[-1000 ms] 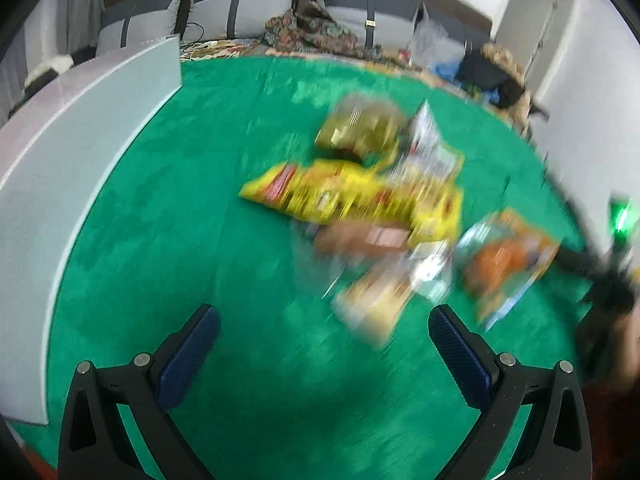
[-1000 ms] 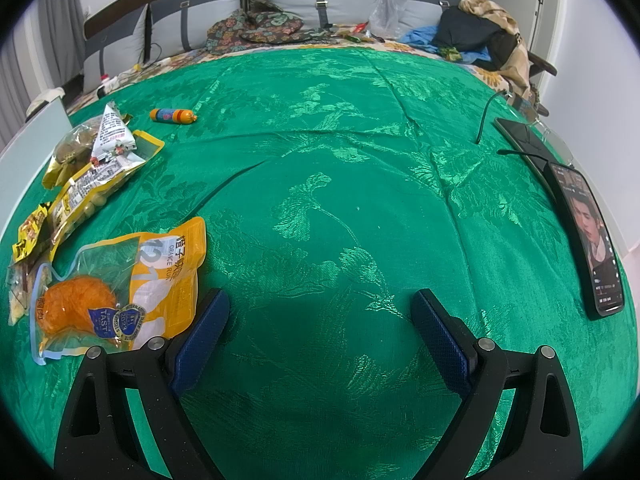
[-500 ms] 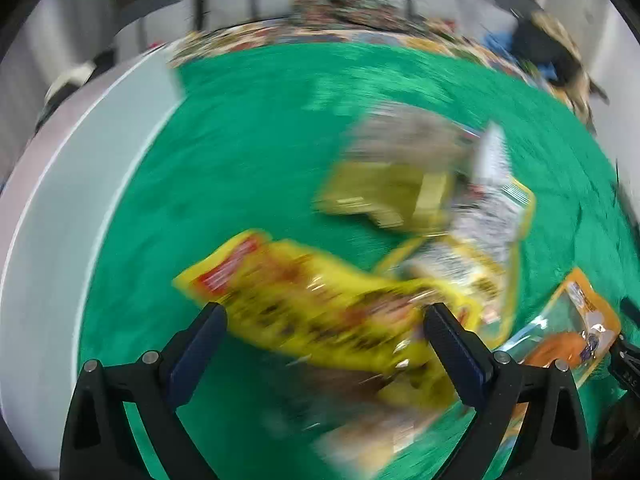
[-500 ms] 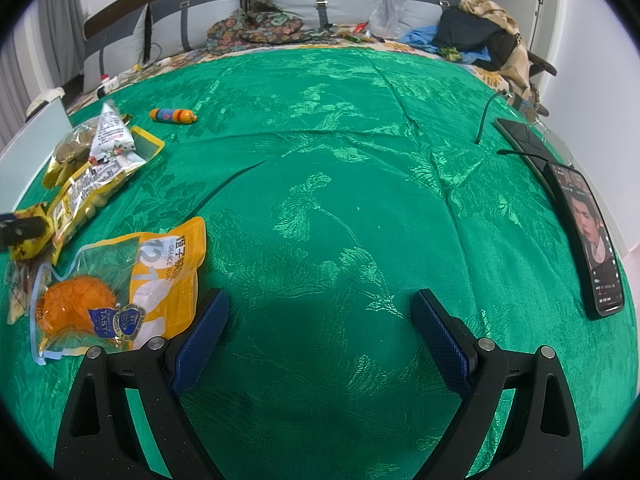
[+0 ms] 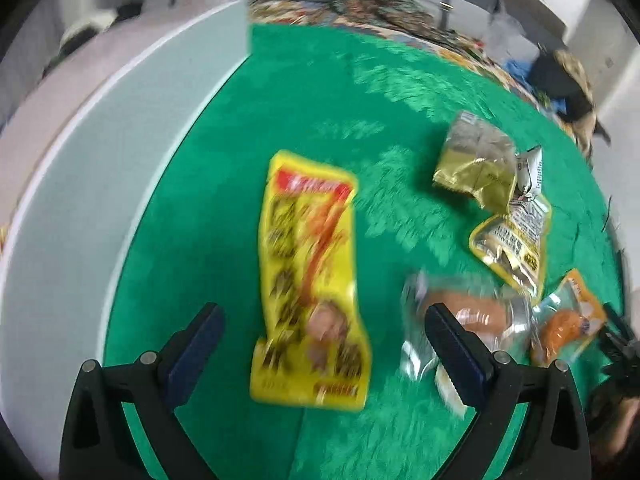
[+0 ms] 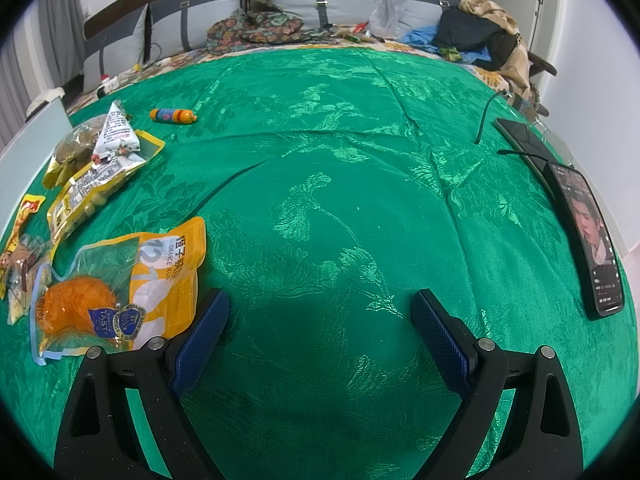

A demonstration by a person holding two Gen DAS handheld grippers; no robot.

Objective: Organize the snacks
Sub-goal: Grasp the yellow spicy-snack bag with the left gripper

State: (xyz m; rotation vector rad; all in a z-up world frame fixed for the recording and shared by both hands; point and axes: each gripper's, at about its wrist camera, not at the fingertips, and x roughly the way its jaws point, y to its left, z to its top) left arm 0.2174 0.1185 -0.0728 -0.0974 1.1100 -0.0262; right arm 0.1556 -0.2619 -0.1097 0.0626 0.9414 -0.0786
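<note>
A long yellow snack bag (image 5: 310,276) lies lengthwise on the green cloth, its lower end between the spread fingers of my left gripper (image 5: 322,340), which is open above it. Right of it lie a clear pack with a brown sausage (image 5: 464,320), an orange-bun pack (image 5: 568,320), a yellow nut pouch (image 5: 514,240) and a gold bag (image 5: 474,160). My right gripper (image 6: 320,332) is open over bare cloth, with the orange-bun pack (image 6: 120,288) just left of its left finger (image 6: 202,332). A small sausage stick (image 6: 173,115) lies farther back.
A pale grey box wall (image 5: 112,184) runs along the left of the cloth. A phone (image 6: 596,236) and a dark tablet with a cable (image 6: 520,136) lie at the right edge. Pillows, clothes and bags (image 6: 476,36) crowd the far end.
My left gripper has swept in over the pile and turned, so the yellow bag now lies lengthwise between its fingers, apart from the other packs. The right gripper has not moved.
</note>
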